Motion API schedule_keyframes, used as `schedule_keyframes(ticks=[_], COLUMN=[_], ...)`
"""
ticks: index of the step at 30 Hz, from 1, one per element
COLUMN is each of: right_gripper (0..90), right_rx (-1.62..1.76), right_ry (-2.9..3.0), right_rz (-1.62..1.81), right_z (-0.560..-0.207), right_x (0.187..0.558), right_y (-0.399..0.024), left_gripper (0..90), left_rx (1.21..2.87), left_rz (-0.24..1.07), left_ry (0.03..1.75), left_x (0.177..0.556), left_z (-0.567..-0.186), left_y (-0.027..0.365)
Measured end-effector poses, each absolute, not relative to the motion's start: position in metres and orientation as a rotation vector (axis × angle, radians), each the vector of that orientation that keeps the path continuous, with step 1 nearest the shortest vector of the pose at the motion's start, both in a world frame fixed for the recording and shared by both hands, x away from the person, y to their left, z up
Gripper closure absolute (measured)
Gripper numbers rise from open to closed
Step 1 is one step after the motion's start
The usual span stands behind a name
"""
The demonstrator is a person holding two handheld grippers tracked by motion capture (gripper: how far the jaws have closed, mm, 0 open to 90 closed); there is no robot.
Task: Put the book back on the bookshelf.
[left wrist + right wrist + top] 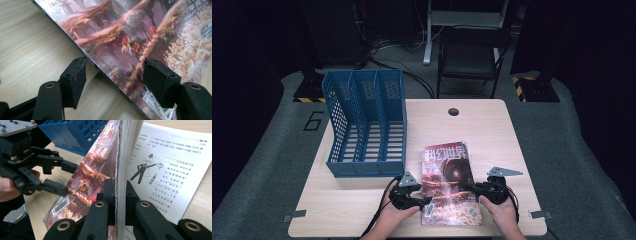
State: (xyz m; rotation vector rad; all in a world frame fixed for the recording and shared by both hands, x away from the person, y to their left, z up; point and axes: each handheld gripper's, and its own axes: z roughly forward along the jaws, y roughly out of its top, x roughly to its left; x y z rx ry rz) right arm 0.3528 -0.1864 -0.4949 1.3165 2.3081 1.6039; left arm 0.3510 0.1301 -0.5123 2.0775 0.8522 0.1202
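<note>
While my right gripper [120,195] clamped the glossy red-covered magazine's [449,182] pages, my left gripper's [113,75] fingers stood apart.

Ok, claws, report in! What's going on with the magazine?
Right claw shut on magazine's page edge, lifting it. Left claw open, astride the spine edge, not gripping. Blue file rack stands clear behind.

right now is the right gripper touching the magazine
Touching. The right gripper view shows the right gripper with both jaws pressed on a lifted stack of the magazine's pages, no gap.
</note>
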Motion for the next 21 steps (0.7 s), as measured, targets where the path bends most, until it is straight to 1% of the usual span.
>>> schedule_keyframes(ticks=[9, 14, 17, 21], right_gripper=[85.1, 85.2, 85.2, 85.1], right_rx=[1.265, 1.242, 1.233, 1.226], right_ry=[2.301, 2.304, 2.305, 2.309], right_rz=[1.637, 1.657, 1.665, 1.675], right_z=[-0.491, -0.490, -0.490, -0.491], right_x=[0.349, 0.348, 0.347, 0.348], right_y=[-0.186, -0.185, -0.184, -0.184], left_gripper=[34.4, 34.4, 35.0, 37.6], left_rx=[2.052, 2.026, 2.019, 2.023], left_rz=[0.086, 0.040, 0.008, 0.009], left_ry=[0.864, 0.867, 0.869, 0.867], left_x=[0.358, 0.363, 0.364, 0.364], left_z=[-0.511, -0.512, -0.512, -0.511], left_y=[0.132, 0.132, 0.131, 0.133])
